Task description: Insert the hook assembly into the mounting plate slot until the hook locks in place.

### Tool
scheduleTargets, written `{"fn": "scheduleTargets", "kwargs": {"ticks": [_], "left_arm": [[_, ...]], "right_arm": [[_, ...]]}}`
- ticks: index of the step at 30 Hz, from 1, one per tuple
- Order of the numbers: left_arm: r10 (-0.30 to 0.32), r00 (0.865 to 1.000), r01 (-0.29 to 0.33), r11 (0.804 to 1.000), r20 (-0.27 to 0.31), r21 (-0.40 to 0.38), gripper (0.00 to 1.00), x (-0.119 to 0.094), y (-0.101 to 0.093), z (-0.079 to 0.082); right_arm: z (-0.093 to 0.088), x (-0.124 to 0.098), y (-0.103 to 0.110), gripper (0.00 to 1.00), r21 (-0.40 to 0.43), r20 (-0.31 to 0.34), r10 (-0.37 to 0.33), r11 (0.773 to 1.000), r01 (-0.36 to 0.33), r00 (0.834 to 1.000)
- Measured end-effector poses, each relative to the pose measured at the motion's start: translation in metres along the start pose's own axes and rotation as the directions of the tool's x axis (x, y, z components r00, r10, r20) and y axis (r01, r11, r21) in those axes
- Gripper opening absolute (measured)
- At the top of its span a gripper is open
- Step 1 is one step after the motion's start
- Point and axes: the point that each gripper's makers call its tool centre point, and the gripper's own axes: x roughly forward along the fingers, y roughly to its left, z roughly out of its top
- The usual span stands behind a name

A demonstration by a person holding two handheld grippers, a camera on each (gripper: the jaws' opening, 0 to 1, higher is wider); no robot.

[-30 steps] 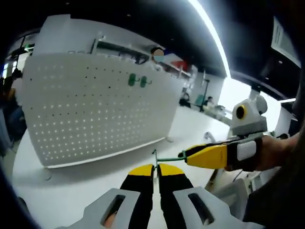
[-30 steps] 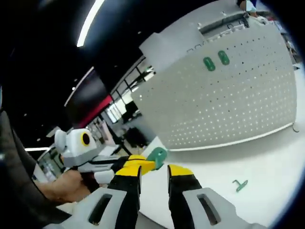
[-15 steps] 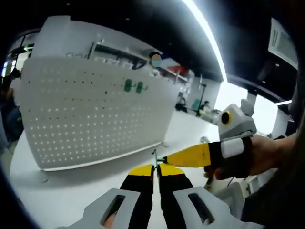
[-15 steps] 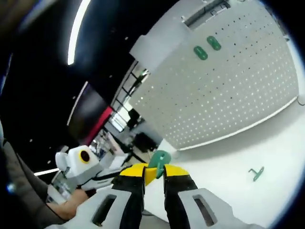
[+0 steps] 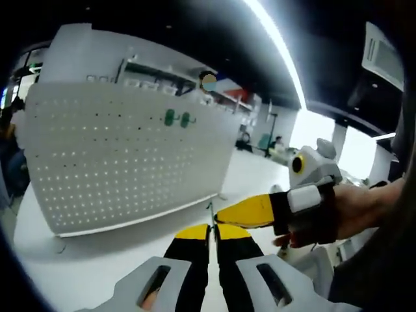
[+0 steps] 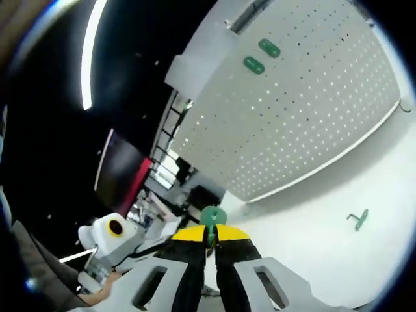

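Hook [image 6: 212, 216] pinched at its green disc in my right fingers [image 6: 209, 235], stem nipped by my clenched left fingers [image 5: 214, 229]; I'd square it before approaching the pegboard [image 5: 123, 156].

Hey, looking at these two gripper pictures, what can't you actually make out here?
- Left gripper view: the hook between the shut jaws of the left gripper is a thin sliver; its shape is too small to read.
- Right gripper view: the green disc is half hidden by the right gripper.
- Both views: the pegboard holes are too small to show a slot.
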Motion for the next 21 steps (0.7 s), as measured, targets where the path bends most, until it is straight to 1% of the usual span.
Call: {"fn": "scheduleTargets", "kwargs": {"ticks": [4,8,10,13,15,16,18,20,21], "left_arm": [[0.008,1.0,-0.007,0.998,-0.02,0.06,0.03,0.0,-0.002,-0.002],[0.007,1.0,-0.006,0.998,-0.023,0.065,0.04,0.0,-0.001,-0.003],[0.004,0.999,-0.001,0.997,-0.036,0.071,0.04,0.0,0.0,-0.005],[0.005,0.999,-0.001,0.997,-0.051,0.077,0.05,0.0,0.0,-0.007],[0.01,0.997,-0.003,0.996,-0.074,0.089,0.07,0.0,0.002,-0.011],[0.013,0.997,-0.005,0.996,-0.079,0.094,0.09,0.0,0.003,-0.013],[0.021,0.995,-0.013,0.997,-0.102,0.078,0.17,0.0,0.007,-0.017],[0.026,0.995,-0.02,0.998,-0.1,0.061,0.27,-0.002,0.009,-0.017],[0.025,0.995,-0.02,0.998,-0.097,0.054,0.3,-0.002,0.01,-0.016]], "right_arm": [[-0.002,0.0,-0.001,0.01,0.015,-0.008,0.001,1.0,-0.001,1.0],[-0.002,0.0,0.001,0.0,-0.015,-0.013,-0.002,1.0,0.002,1.0],[-0.004,0.001,0.001,0.0,-0.038,-0.022,-0.004,0.999,0.003,1.0],[-0.005,0.001,0.0,0.0,-0.046,-0.023,-0.004,0.999,0.002,1.0],[-0.005,0.001,0.001,0.0,-0.061,-0.021,-0.005,0.998,0.004,1.0],[-0.005,0.001,0.001,0.0,-0.077,-0.02,-0.009,0.997,0.008,1.0],[-0.005,0.001,0.001,0.0,-0.12,-0.024,-0.016,0.993,0.013,1.0],[-0.005,0.0,0.002,0.0,-0.155,-0.029,-0.025,0.988,0.02,0.999],[-0.004,-0.001,0.002,0.0,-0.171,-0.029,-0.028,0.985,0.023,0.999]]}}
